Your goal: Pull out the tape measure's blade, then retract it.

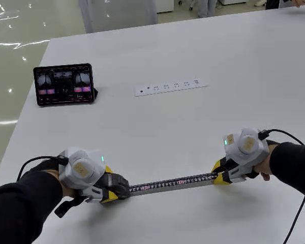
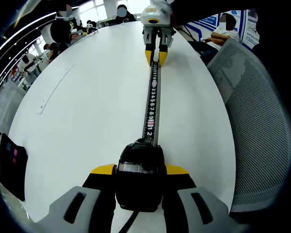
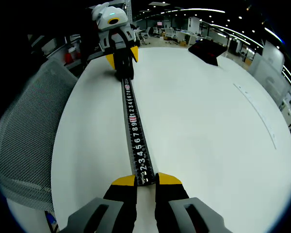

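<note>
A black tape measure case (image 1: 118,185) (image 2: 140,172) sits low on the white table (image 1: 157,122), with my left gripper (image 1: 111,187) (image 2: 141,171) shut on it. Its blade (image 1: 173,183) (image 2: 152,99) (image 3: 135,133) stretches out flat across the tabletop toward the right. My right gripper (image 1: 217,173) (image 3: 146,180) is shut on the blade's end hook. In the left gripper view the right gripper (image 2: 155,54) appears at the far end of the blade; in the right gripper view the left gripper (image 3: 121,57) and the case appear at the far end.
A black tablet (image 1: 64,84) stands propped at the back left. A white power strip (image 1: 170,87) lies flat near the table's middle. A grey mesh chair (image 2: 254,121) (image 3: 29,141) stands off the table's near edge. People sit at the far side in the left gripper view.
</note>
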`<state>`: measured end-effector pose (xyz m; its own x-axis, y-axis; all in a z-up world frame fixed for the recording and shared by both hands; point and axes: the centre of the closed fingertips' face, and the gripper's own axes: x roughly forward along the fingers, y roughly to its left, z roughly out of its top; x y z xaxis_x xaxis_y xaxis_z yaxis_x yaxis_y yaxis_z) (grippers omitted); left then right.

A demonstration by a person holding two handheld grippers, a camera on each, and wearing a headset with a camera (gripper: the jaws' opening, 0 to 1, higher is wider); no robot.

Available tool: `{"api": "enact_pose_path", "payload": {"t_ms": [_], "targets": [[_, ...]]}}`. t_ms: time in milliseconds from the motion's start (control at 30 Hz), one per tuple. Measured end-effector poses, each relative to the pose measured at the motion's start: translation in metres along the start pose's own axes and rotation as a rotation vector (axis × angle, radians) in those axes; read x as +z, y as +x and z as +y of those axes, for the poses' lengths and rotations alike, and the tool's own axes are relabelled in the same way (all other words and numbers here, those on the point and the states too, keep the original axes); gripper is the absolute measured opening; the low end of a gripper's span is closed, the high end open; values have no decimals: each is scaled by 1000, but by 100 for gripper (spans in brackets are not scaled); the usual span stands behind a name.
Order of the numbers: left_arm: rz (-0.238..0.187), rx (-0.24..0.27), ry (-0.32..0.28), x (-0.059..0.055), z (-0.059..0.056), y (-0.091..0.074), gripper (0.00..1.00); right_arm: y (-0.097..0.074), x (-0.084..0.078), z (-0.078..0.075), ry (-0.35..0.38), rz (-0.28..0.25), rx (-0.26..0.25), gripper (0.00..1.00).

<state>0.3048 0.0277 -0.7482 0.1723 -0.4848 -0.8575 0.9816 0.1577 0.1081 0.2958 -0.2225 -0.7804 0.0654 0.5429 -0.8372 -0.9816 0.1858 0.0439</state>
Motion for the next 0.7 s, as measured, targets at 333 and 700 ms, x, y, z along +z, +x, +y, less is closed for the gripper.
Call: {"api": "enact_pose_path", "payload": {"t_ms": [333, 700], "targets": [[-14, 0, 4, 1, 1, 0, 32, 0, 1, 1, -12, 24, -8, 11], [6, -3, 32, 1, 0, 1, 33, 0, 1, 2, -70, 85, -8, 12]]}}
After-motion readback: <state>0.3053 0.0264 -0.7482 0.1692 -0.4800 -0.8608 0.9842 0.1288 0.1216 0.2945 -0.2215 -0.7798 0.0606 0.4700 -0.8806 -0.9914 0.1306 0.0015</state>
